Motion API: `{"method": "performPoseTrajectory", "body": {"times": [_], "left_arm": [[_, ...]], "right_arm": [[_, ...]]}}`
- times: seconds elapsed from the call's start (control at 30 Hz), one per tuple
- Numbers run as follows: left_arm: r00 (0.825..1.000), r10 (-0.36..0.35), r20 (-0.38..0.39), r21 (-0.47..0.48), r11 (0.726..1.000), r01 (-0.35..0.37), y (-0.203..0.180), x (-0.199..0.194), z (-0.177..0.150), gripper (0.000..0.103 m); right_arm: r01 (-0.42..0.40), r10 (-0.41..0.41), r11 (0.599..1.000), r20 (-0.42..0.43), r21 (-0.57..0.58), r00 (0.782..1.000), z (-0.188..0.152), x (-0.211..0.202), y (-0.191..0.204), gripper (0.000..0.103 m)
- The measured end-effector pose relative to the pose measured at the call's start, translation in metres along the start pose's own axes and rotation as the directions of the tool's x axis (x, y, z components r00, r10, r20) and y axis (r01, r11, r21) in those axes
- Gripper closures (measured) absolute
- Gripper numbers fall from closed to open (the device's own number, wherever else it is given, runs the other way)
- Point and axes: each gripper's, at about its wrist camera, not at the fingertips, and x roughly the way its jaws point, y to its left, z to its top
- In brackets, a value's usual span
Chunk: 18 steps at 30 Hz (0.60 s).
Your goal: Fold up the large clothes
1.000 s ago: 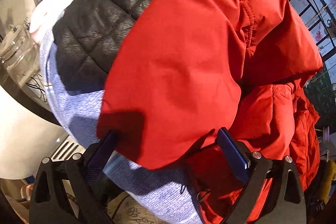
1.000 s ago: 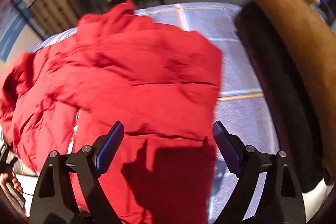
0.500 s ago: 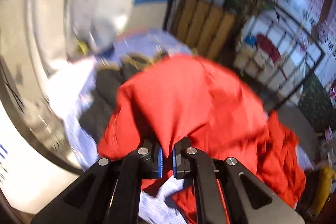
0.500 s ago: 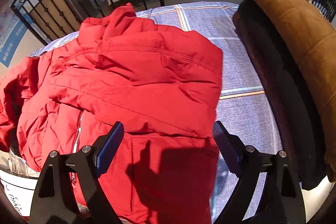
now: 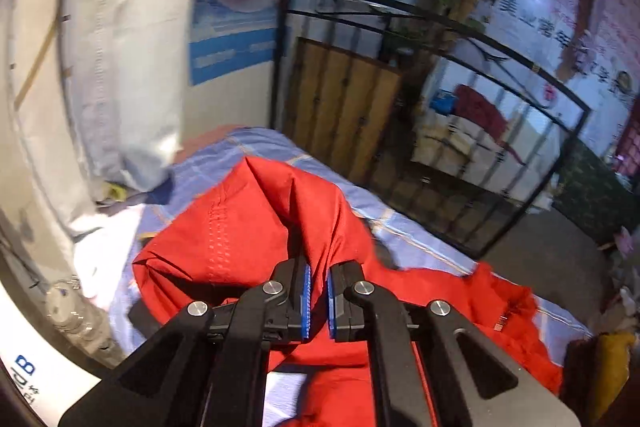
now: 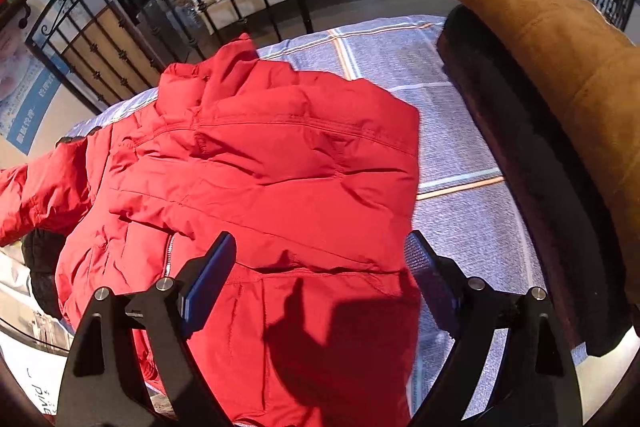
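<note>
A large red padded jacket [image 6: 272,163] lies spread on a blue checked cloth [image 6: 452,163] in the right wrist view, zip at its lower left. My right gripper [image 6: 320,271] is open and empty, just above the jacket's near part. In the left wrist view my left gripper [image 5: 318,293] is shut on a fold of the red jacket [image 5: 248,227] and holds it lifted above the blue cloth [image 5: 404,239]. The fabric hangs down on both sides of the jaws.
A brown coat [image 6: 568,67] lies over a dark one [image 6: 532,195] at the right. A black metal railing [image 6: 120,27] stands behind the surface. A black garment [image 6: 40,267] shows at the left edge. White fabric [image 5: 104,67] hangs at the left.
My left gripper closed on the red jacket's fabric and lifted it up and away from the black quilted garment. My right gripper stayed open and nearly still over the jacket.
</note>
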Motion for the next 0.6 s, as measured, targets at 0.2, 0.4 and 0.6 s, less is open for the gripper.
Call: {"method": "performPoseTrajectory", "body": {"times": [0.2,0.4,0.6], "left_arm": [[0.904,-0.405,-0.140,0.033,0.910,0.413,-0.193,-0.007,-0.053,0.098],[0.850,-0.401,-0.343,0.093,0.886,0.455,-0.316,0.016,-0.134,0.098],[0.801,-0.197,-0.565,0.307,0.851,0.426,-0.337,0.027,-0.199,0.098]], "right_arm": [[0.011,-0.013,0.995,0.022,0.097,1.000,-0.006,-0.010,-0.026,0.017],[-0.049,0.044,0.990,0.042,0.133,0.998,-0.004,-0.027,-0.039,0.017],[-0.171,0.171,0.976,0.008,0.132,0.985,0.003,-0.022,-0.029,0.017]]}}
